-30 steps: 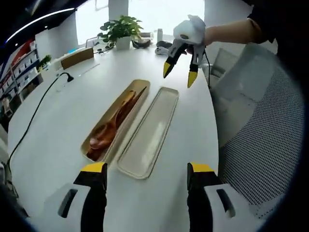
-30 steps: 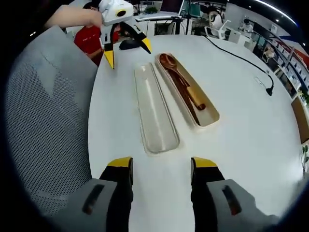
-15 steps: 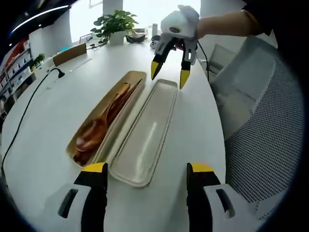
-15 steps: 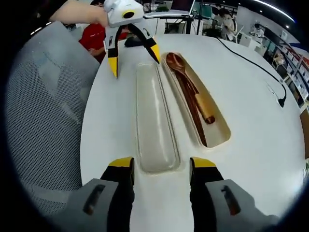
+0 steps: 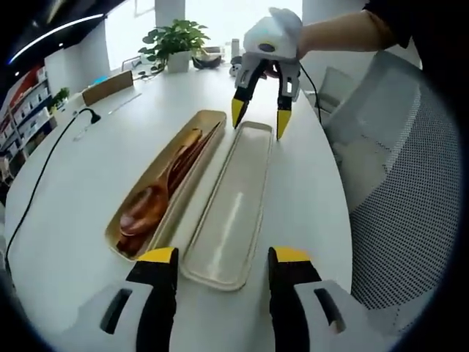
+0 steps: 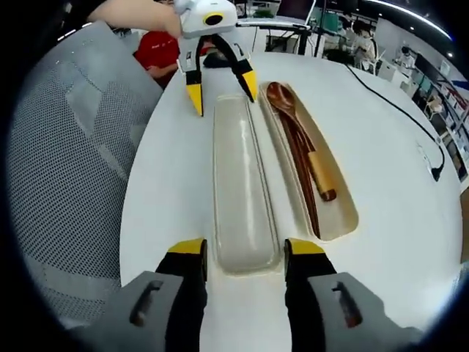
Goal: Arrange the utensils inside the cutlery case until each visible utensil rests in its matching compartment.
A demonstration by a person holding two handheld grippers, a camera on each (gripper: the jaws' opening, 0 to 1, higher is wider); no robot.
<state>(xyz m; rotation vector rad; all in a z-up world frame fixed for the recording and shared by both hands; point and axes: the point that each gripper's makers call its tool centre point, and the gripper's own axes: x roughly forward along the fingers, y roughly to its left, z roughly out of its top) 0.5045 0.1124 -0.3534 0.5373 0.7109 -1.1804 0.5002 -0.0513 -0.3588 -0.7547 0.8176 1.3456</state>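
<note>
Translucent case lid (image 5: 229, 213) lies lengthwise between my two spread, empty grippers, left gripper (image 5: 222, 262) and right gripper (image 6: 244, 253) straddling its opposite ends.

Glossy brown wooden spoon (image 5: 149, 205), matt beige plastic case (image 5: 133, 236), smooth translucent lid (image 5: 227, 220), glossy white tabletop (image 5: 80, 176), grey mesh chair (image 5: 399, 213)

Your white table (image 5: 88, 183) carries the open cutlery case.
On it lie the tan case base (image 5: 121, 233), its lid (image 5: 227, 220) beside it, a black cable (image 5: 44, 183) at nine o'clock, a potted plant (image 5: 178, 44) at twelve.
</note>
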